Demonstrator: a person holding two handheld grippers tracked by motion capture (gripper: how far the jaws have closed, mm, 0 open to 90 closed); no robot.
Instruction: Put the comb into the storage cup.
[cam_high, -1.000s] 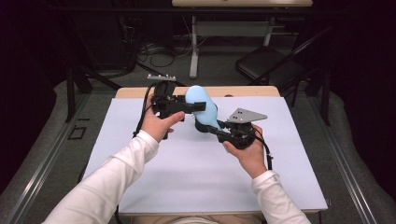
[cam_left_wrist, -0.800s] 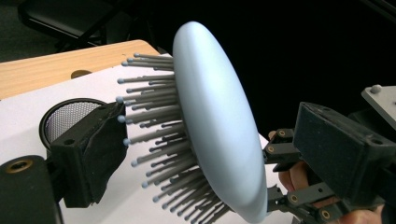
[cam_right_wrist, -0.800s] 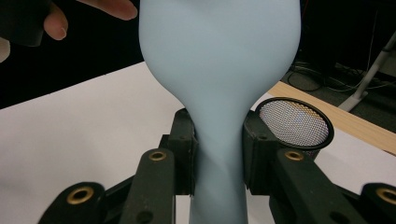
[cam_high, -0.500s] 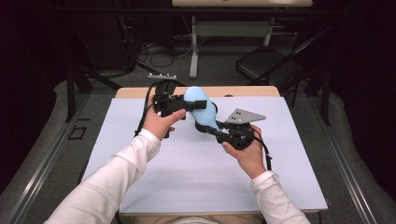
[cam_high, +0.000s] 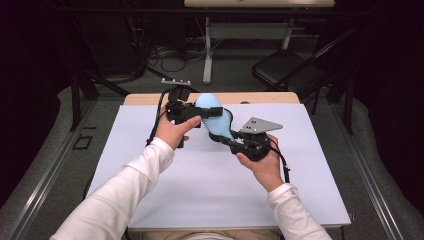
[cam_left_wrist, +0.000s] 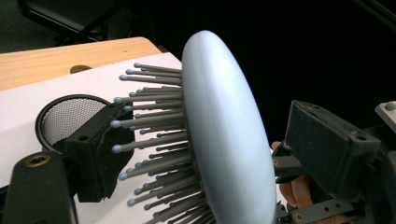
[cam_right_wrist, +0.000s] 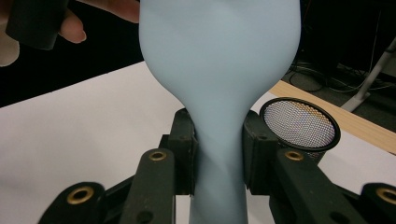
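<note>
A light blue hairbrush (cam_high: 220, 128) hangs above the table between both hands. My right gripper (cam_high: 226, 140) is shut on its narrow handle (cam_right_wrist: 219, 154), with a pad pressed on each side. My left gripper (cam_high: 208, 112) reaches in from the left across the brush head (cam_left_wrist: 224, 130). One of its pads (cam_left_wrist: 100, 163) sits against the bristle tips, and the other jaw stands at the smooth back. Its jaws have just been closing with the head between them. A person's hands hold both grippers.
A black mesh cup (cam_right_wrist: 299, 123) stands on the white sheet (cam_high: 210, 190) behind the brush, near the wooden table edge (cam_high: 270, 97). A dark chair (cam_high: 285, 70) and cables lie on the floor beyond the table.
The left gripper's jaws have narrowed onto the brush head. Both hands and the brush have stayed where they were.
</note>
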